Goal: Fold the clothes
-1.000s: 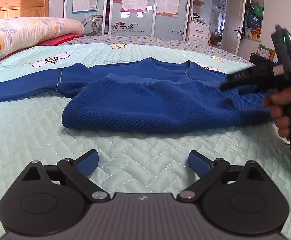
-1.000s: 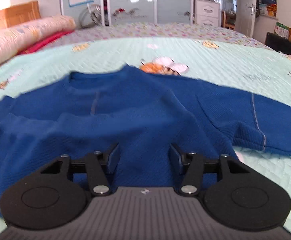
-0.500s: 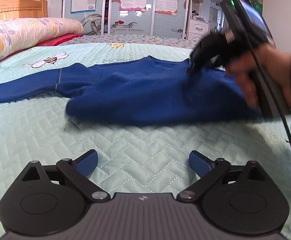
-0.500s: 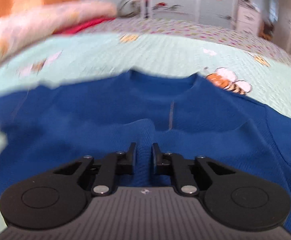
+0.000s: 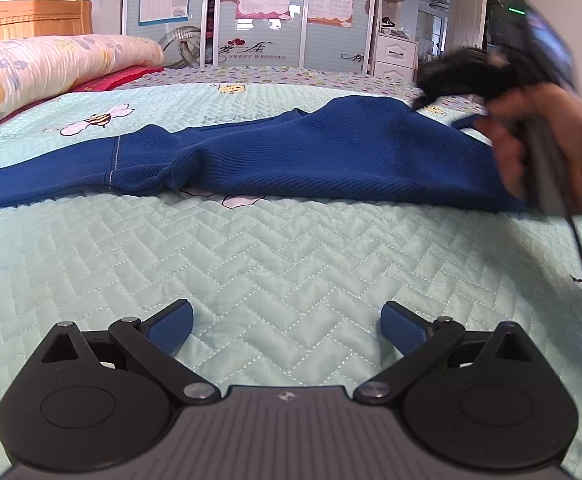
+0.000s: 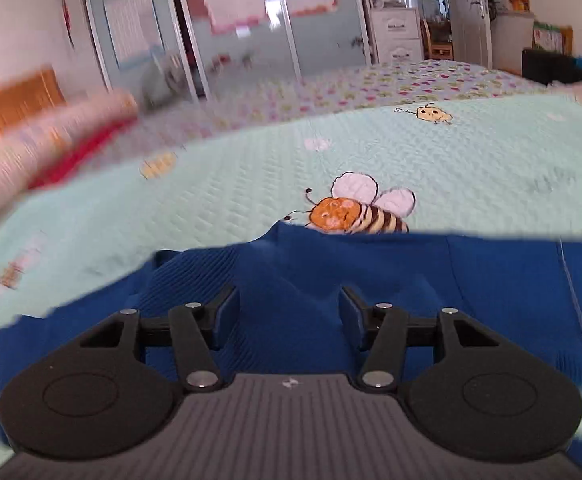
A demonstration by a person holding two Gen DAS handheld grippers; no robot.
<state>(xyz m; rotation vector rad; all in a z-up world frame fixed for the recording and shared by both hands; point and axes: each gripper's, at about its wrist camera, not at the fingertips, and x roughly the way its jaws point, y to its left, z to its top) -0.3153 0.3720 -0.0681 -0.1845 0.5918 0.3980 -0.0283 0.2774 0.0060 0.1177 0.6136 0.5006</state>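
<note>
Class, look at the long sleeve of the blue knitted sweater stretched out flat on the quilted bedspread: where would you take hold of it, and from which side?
Grip the blue knitted sweater sleeve near its outer end, coming from the near side. It lies flat, stretched leftward on the quilted bedspread, so its near edge is probably the easiest to pinch.

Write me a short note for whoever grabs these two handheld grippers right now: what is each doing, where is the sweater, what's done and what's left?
Left gripper: open, empty, hovering over the pale green quilted bedspread, short of the garment.
Right gripper: jaws have just been opening; they stand apart over a raised ridge of fabric, pads not pressing it.
Blue ribbed knit sweater: on the bedspread, body bunched, one sleeve stretched out flat to the left of the left wrist view.
Done: body partly folded, loosely.
Left: fold the sleeves in, then tidy the body fold.
</note>
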